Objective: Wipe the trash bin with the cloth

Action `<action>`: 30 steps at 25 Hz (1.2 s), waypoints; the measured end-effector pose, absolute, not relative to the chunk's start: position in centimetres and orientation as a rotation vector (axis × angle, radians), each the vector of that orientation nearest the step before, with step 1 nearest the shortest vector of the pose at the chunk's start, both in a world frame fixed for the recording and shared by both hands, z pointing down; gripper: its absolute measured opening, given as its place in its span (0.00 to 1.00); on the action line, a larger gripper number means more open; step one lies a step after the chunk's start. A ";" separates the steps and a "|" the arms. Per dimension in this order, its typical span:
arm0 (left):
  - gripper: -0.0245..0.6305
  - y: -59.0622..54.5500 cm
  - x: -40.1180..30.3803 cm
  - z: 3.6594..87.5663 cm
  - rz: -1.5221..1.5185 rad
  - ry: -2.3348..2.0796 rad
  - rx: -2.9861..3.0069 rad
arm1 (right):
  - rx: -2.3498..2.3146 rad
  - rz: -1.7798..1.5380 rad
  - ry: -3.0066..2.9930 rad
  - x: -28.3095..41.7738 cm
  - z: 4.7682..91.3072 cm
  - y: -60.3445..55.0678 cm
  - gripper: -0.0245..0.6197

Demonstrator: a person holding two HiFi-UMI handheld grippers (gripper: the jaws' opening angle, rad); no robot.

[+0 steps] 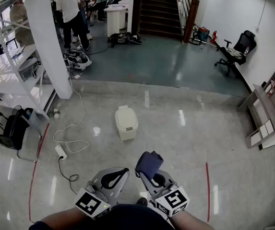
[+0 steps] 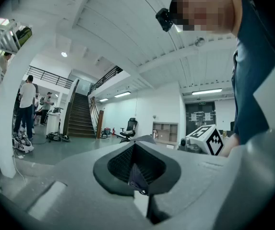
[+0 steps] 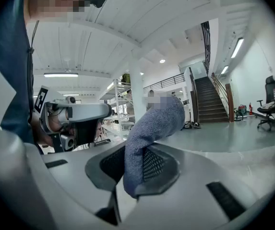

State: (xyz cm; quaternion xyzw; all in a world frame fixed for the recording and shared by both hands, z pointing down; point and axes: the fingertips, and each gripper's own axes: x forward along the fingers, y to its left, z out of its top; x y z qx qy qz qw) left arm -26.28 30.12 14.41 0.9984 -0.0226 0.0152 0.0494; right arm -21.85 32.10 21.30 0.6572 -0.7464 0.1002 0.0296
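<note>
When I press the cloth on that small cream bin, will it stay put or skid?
The small cream lidded plastic trash bin looks light and stands free on the glossy floor, so a sideways wipe would probably skid it. It is squat, so tipping seems less likely.

One trash bin (image 1: 126,122), one cloth (image 1: 149,163), two grippers (image 1: 112,178) (image 1: 152,177), one power strip (image 1: 60,151)
</note>
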 end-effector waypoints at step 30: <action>0.03 31.5 -16.2 15.1 0.021 -0.138 3.081 | 1.982 0.341 -2.354 -11.3 23.0 33.7 0.12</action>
